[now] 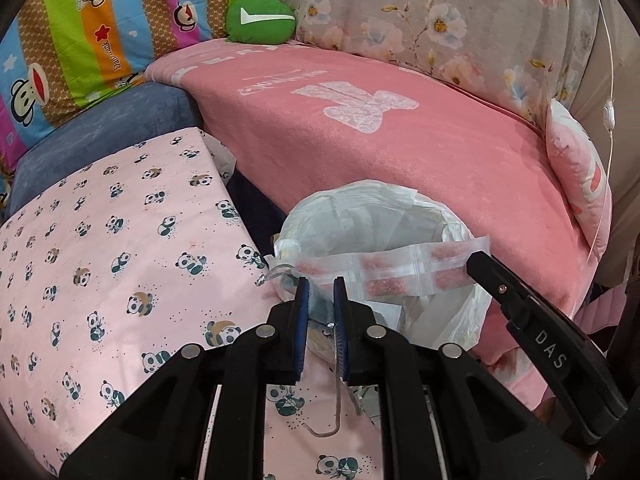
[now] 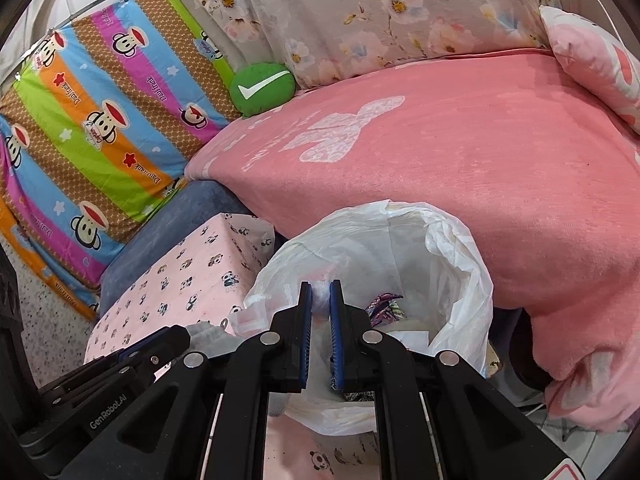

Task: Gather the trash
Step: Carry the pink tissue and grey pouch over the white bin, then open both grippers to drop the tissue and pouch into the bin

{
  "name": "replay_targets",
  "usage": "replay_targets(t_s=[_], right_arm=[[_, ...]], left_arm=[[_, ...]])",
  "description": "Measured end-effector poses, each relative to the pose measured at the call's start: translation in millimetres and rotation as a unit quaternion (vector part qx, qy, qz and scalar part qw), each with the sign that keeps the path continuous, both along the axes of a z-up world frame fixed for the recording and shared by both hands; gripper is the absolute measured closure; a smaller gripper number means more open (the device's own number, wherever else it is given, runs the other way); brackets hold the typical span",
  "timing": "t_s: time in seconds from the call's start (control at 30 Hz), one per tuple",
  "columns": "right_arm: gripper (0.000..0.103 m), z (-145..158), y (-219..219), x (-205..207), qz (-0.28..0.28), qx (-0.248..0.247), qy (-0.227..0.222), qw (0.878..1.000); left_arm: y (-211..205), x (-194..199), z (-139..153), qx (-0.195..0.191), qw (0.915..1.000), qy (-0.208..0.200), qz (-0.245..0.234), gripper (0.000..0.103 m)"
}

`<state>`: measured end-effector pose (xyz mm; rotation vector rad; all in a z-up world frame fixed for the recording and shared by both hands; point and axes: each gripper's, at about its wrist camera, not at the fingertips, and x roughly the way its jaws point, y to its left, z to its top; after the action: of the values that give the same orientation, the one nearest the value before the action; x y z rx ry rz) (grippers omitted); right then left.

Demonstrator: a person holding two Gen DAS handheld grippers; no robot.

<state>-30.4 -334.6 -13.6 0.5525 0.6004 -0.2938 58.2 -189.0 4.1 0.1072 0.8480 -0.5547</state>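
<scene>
Pink blanket (image 1: 400, 152) with a pale bow pattern covers the bed, and a grey floral cloth (image 1: 440, 20) rises behind it. A green round cushion (image 1: 260, 20) with a white tick sits at the blanket's far left corner, against a striped cartoon-monkey quilt (image 1: 80, 40). Below that lies a blue cushion (image 1: 100, 132) and, nearer, a pink panda-print cloth (image 1: 100, 260).

A bin lined with a white plastic bag (image 2: 460, 272) stands just beside the bed's front edge, between the blanket and the panda cloth. Scraps of patterned wrapper (image 2: 384, 306) lie inside it.

The left hand-held gripper (image 1: 321, 292) has its blue-padded jaws nearly together, pinching the left end of a strip of clear sachets (image 1: 384, 274) filled with pinkish-red grains; a thin string (image 1: 336, 412) hangs below the jaws. The strip stretches level across the mouth of the bin, above the bag's rim.

The right hand-held gripper (image 2: 320, 296) is likewise almost closed, and in the left wrist view its black finger (image 1: 484, 268) meets the strip's right end. In its own view something pale and translucent sits between the pads, hovering over the bag's near left rim.
</scene>
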Motion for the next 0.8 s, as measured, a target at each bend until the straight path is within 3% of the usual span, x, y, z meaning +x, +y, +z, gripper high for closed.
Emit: replay_targets(t_s=[0.37,0.73,0.77,0.8], right_arm=[[0.095,-3.1,-19.5,-7.4,-0.020,0.004,0.000,1.000],[0.095,-10.1,-15.5,-1.9,-0.006,0.003,0.011,1.000],[0.095,-9.9,-13.8,-0.7,-0.003,0.003,0.012,1.000],[0.095,-9.9,-12.6,0.2,-0.001,0.003,0.013,1.000]], left_arm=[[-18.0,6.1,0.7,-0.012,0.9998,0.004,-0.017,0.091],[-16.6,24.9,4.9,-0.024,0.9995,0.015,-0.012,0.090],[-17.2,25.5,6.3,-0.028,0.9994,0.014,-0.016,0.089],[-18.3,26.6,7.6,-0.029,0.9993,0.013,-0.018,0.079]])
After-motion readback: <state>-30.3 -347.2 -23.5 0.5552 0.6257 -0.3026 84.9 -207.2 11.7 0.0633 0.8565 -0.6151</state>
